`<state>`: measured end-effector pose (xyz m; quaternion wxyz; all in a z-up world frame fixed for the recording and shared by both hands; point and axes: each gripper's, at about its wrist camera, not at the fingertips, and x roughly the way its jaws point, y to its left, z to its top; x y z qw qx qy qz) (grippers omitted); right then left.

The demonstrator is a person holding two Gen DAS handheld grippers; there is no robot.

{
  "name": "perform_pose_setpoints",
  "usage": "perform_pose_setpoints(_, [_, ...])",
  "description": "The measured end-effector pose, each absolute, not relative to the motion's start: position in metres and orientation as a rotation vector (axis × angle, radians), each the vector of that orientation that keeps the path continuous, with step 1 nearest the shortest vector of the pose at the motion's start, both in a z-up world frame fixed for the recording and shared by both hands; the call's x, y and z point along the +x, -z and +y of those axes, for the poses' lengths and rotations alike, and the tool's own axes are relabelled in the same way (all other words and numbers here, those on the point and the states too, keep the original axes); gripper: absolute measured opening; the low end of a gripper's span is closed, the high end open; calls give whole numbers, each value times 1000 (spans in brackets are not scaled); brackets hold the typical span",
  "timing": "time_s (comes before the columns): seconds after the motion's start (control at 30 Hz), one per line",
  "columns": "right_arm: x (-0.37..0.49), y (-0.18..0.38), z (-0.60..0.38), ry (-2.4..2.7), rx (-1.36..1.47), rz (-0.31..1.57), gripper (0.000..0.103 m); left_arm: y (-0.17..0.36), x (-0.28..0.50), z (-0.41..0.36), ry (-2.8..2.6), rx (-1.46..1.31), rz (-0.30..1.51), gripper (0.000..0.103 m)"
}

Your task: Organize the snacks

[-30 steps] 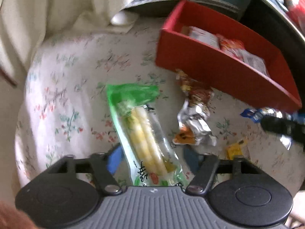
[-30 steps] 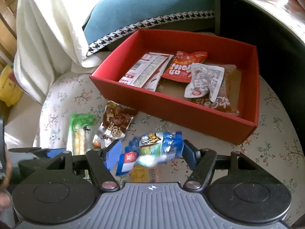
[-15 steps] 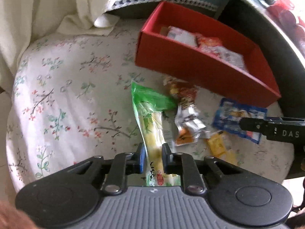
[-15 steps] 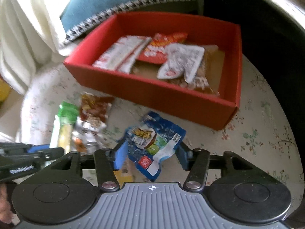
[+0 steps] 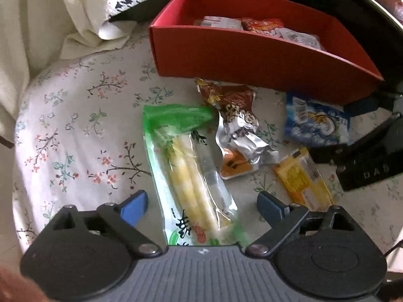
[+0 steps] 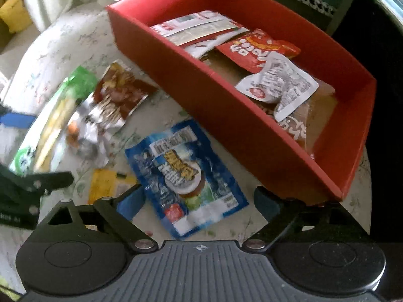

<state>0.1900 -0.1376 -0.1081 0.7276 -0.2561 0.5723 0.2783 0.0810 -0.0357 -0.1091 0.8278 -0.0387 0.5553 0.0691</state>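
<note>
Snacks lie loose on the flowered table (image 5: 75, 130) in front of the red box (image 5: 252, 55); a long green packet (image 5: 191, 173) sits between the spread jaws of the left gripper (image 5: 201, 205), and a blue packet (image 6: 183, 173) between the wide jaws of the right gripper (image 6: 199, 202); both pairs have just been opening, and neither presses on its packet; several packets already rest inside the box.

Risk, as I judge it: both wrappers are slick and flat, so a closing pinch may skid over the film or catch only a corner and let the packet swing; the brown and silver packet (image 5: 236, 115) touches the green one and could be dragged along; the yellow sachet (image 5: 299, 176) lies just beside the left gripper's right finger and may be nudged; the two grippers work near each other and could knock.

Room: the table's left part is bare cloth, open for moving; its right edge is near the blue packet; the box's near wall must be cleared on the way in.
</note>
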Motion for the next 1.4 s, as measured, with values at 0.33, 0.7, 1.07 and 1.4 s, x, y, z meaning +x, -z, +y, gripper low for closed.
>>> perform_pose_setpoints(0.33, [154, 103, -135, -870, -475, 1366, 94, 96, 76, -25, -95, -116, 1165, 37])
perform_pose_setpoints(0.7, [183, 112, -123, -554, -416, 1308, 95, 96, 74, -16, -81, -215, 1179, 60])
perform_pose_setpoints(1.07, [178, 122, -115, -522, -421, 1266, 103, 103, 70, -35, -148, -24, 1124, 65])
perform_pose_setpoints(1.4, [160, 101, -128, -566, -425, 1269, 73, 91, 56, -15, -158, -126, 1139, 31])
